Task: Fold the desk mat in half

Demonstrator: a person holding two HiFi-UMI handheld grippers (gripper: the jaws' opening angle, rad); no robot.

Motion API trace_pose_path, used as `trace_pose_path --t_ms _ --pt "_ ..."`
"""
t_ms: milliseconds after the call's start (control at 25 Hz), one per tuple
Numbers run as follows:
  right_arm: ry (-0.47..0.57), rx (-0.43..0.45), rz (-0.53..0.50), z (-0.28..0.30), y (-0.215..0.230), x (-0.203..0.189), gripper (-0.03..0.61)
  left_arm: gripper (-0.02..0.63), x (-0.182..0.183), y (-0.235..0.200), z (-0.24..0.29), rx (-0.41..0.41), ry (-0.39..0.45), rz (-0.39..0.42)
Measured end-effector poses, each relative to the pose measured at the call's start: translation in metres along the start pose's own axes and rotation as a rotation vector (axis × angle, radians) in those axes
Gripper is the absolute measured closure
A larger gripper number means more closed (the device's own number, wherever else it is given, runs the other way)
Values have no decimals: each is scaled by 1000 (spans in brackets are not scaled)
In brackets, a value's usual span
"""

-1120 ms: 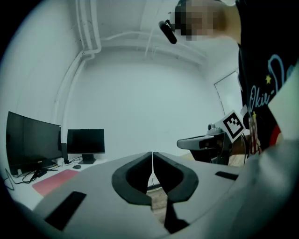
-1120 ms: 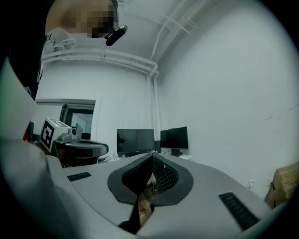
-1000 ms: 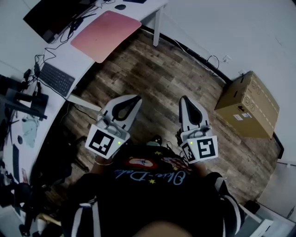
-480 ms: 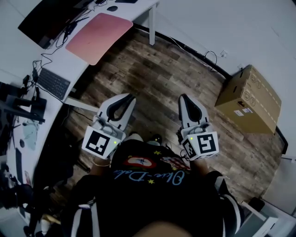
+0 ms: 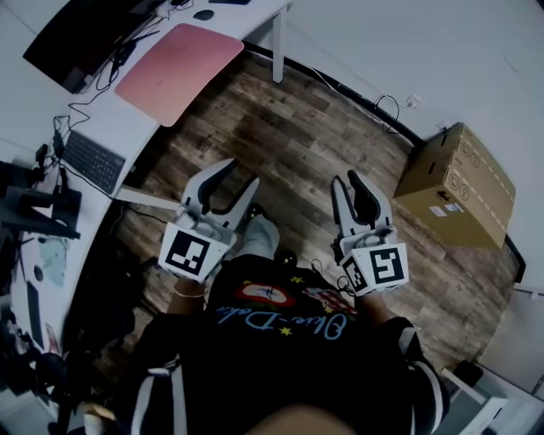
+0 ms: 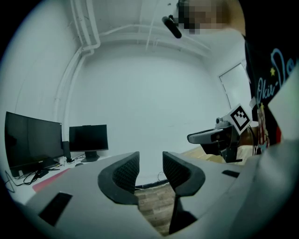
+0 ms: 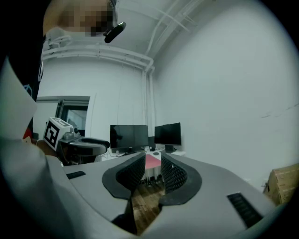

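Note:
The pink desk mat (image 5: 178, 68) lies flat on the white desk (image 5: 127, 119) at the upper left, far from both grippers. It also shows as a pink strip (image 6: 46, 181) in the left gripper view and as a pink patch (image 7: 153, 160) between the right jaws, well beyond them. My left gripper (image 5: 240, 173) and right gripper (image 5: 348, 180) hang side by side over the wooden floor, close to the person's body. Both sets of jaws are opening. Nothing lies between the left gripper's (image 6: 150, 158) jaws or the right gripper's (image 7: 152, 169) jaws.
A black monitor (image 5: 85, 34), a keyboard (image 5: 93, 161) and a mouse (image 5: 204, 14) share the desk with the mat. A white desk leg (image 5: 278, 55) stands at its near corner. A cardboard box (image 5: 459, 191) sits on the floor against the right wall.
Both grippers' jaws have gone from shut to parted. A pale shoe has come into view on the floor between the grippers.

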State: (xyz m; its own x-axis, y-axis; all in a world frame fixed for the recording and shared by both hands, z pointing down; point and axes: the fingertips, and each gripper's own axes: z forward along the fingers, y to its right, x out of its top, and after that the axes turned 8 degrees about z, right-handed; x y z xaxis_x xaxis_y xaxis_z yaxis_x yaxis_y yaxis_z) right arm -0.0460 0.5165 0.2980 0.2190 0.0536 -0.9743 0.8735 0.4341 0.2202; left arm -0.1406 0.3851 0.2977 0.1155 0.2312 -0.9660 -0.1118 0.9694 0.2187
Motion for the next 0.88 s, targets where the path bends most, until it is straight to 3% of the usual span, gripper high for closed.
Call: trace_pose_path --t_ms 400,600,880 --pt "-13 42 -50 98 11 13 479 459 -21 -91 55 45 -6 35" --pt "-26 113 -138 169 -4 17 465 457 -36 -148 63 104 -26 47" --pt "-34 176 -109 259 -26 14 457 438 -68 -222 49 217 -83 72"
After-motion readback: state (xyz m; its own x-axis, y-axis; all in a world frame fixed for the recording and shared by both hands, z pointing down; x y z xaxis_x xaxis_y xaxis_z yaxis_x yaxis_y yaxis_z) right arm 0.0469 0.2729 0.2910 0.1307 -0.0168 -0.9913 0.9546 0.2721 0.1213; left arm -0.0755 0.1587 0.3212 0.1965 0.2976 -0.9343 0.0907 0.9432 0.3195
